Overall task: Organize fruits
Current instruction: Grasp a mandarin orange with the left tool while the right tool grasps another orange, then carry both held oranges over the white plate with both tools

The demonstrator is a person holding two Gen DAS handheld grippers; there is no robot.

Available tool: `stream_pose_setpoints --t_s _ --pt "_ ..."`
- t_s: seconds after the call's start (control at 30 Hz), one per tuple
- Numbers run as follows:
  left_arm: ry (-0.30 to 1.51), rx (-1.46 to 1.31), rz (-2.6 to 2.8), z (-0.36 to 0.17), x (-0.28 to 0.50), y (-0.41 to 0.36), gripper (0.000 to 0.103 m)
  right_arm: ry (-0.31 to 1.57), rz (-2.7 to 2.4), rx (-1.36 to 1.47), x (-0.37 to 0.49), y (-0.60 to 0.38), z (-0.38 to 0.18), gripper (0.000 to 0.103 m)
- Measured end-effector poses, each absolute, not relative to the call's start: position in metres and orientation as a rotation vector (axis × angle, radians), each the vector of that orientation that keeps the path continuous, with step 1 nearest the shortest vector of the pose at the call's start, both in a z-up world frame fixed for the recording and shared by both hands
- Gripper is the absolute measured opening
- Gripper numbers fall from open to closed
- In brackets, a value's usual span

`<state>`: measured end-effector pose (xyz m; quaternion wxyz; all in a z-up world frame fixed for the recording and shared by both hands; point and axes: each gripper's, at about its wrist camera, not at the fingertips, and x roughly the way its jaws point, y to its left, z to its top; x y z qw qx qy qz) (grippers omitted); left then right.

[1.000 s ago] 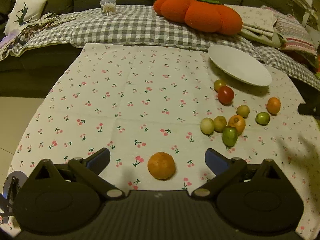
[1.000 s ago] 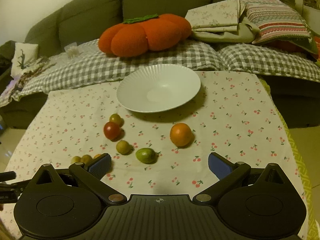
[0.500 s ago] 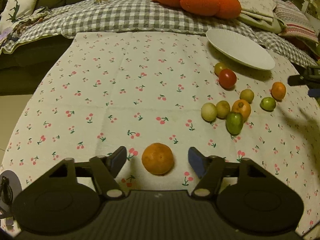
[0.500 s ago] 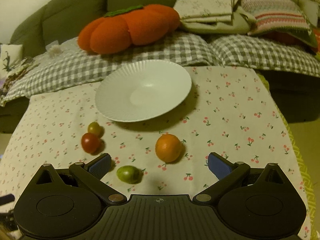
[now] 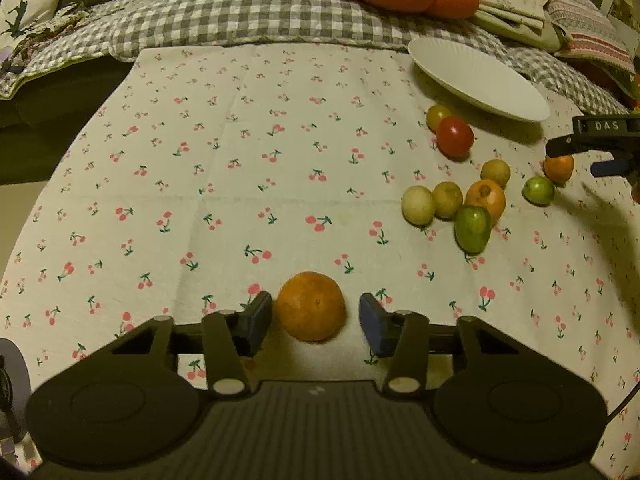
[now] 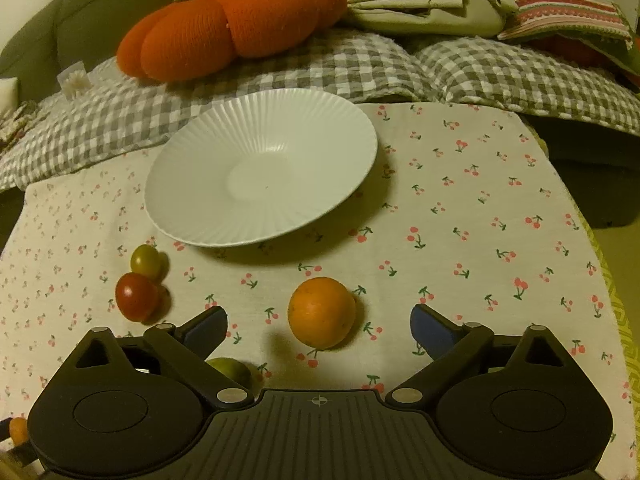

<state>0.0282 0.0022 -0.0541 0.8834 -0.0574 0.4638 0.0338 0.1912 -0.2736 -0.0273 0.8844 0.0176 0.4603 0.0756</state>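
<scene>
In the left wrist view my left gripper (image 5: 316,318) is partly closed around a large orange (image 5: 311,306) on the cherry-print cloth; a gap shows on its right side, the left pad is at its skin. A cluster of small fruits (image 5: 460,204) and a red tomato (image 5: 454,137) lie to the right, below the white plate (image 5: 476,78). In the right wrist view my right gripper (image 6: 319,324) is open, with a small orange (image 6: 321,313) between its fingers. The plate (image 6: 260,168) lies empty beyond it. The right gripper also shows at the left view's right edge (image 5: 592,148).
An orange pumpkin cushion (image 6: 228,26) and folded fabrics (image 6: 552,4) lie on the checked blanket behind the table. A red tomato (image 6: 136,296), a yellow-green one (image 6: 146,259) and a green fruit (image 6: 230,372) lie left of my right gripper. The cloth's right edge (image 6: 600,280) drops off.
My left gripper has closed in around the large orange and moved forward. My right gripper has moved forward and lower, so the small orange now lies between its open fingers.
</scene>
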Motion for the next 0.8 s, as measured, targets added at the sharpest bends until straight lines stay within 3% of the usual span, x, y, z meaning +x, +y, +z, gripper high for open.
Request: stream_pose_setpoints --t_s 0.07,0.27,0.33,0.43,0.8 --pt "0.968 -0.119 0.07 -0.055 0.029 0.002 0.04 0.956 0.158 0.032 0.193 -0.272 -0.029 0.093" --pt "0.964 -0.157 0.058 -0.052 0.028 0.006 0.034 0.989 0.181 0.058 0.196 -0.27 -0.038 0.068" --pt "0.962 -0.168 0.051 -0.052 0.027 0.006 0.034 0.995 0.193 0.069 0.196 -0.27 -0.04 0.052" --pt "0.953 -0.165 0.052 -0.051 0.026 0.005 0.034 0.978 0.183 0.062 0.194 -0.269 -0.038 0.037" --pt "0.917 -0.152 0.06 -0.04 0.024 0.001 0.033 0.962 0.185 0.089 0.194 -0.273 -0.03 0.034"
